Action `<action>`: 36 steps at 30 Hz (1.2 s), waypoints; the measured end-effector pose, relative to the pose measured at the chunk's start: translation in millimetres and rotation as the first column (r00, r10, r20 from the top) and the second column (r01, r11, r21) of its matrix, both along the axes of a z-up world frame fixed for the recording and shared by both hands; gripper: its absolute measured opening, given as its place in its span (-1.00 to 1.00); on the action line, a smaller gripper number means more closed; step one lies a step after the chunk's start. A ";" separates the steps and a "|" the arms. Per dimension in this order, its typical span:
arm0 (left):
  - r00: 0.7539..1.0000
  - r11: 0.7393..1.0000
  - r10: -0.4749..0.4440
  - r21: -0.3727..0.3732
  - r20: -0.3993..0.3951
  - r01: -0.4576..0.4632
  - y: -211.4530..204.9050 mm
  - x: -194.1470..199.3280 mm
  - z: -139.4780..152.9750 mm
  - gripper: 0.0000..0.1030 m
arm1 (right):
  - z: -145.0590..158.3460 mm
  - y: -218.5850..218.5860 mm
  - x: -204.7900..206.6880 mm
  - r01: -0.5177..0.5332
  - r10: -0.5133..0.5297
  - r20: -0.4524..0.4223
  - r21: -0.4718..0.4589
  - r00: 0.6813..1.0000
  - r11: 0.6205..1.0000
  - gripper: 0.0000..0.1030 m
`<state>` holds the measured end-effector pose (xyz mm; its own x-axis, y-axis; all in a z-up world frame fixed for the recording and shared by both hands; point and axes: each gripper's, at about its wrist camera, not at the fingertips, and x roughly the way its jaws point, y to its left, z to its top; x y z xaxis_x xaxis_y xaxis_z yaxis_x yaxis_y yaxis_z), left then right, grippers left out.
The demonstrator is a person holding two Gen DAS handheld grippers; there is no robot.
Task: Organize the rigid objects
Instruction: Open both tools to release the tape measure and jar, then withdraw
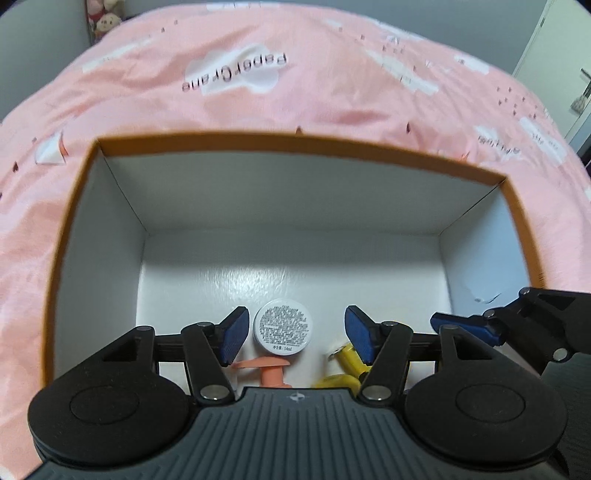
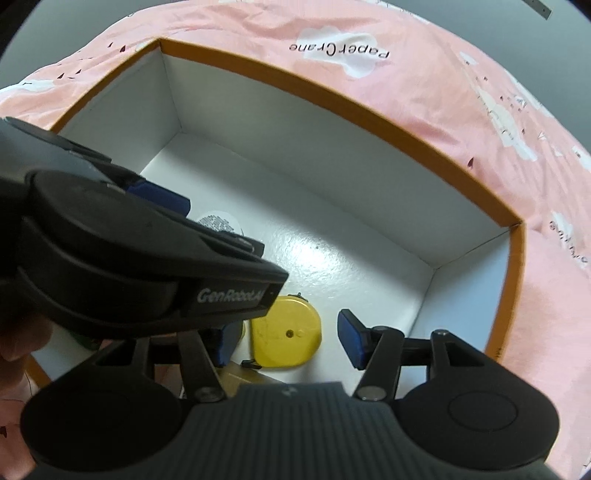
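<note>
So the bed (image 1: 295, 92) has a pink cover with white cloud patches, little dark paper-crane specks and "PaperCrane" lettering, a bit wrinkled. Sitting right on it is an open cardboard box (image 1: 66, 221) with an orange rim and white inside. Over at the bed's far left corner there are some plush toys (image 1: 103, 18), pretty blurry.

light: soft, even indoor brightness, from above
glare: sheen on the white glossy floor of the orange-rimmed cardboard box (image 1: 280, 280)
blur: pink cloud-printed bedspread (image 1: 258, 110) slightly soft
distortion: strong fisheye bending, dark corners
shadow: faint under box walls
</note>
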<state>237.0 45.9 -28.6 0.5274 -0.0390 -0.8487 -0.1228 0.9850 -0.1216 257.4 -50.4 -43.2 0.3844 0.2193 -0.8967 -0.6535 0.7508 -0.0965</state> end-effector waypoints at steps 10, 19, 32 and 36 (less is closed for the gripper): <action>0.983 0.998 -0.007 -0.053 0.183 0.017 -11.8 -37.6 41.8 0.36 | 31.3 -14.4 -26.6 0.029 -0.032 0.067 0.046 0.997 0.999 0.11; 0.942 0.996 -0.086 0.027 0.324 0.082 -29.4 -82.0 73.9 0.36 | 63.8 -39.2 -64.9 0.070 -0.085 0.100 0.149 0.991 0.986 0.11; 0.927 0.969 -0.230 -0.015 0.297 0.245 -36.3 -136.4 65.9 0.36 | 61.4 -92.5 -112.2 0.207 -0.227 0.079 0.208 0.971 0.956 0.15; 0.924 0.961 -0.256 -0.026 0.284 0.274 -36.3 -147.3 55.8 0.36 | 50.8 -104.7 -120.7 0.250 -0.264 0.045 0.200 0.963 0.947 0.15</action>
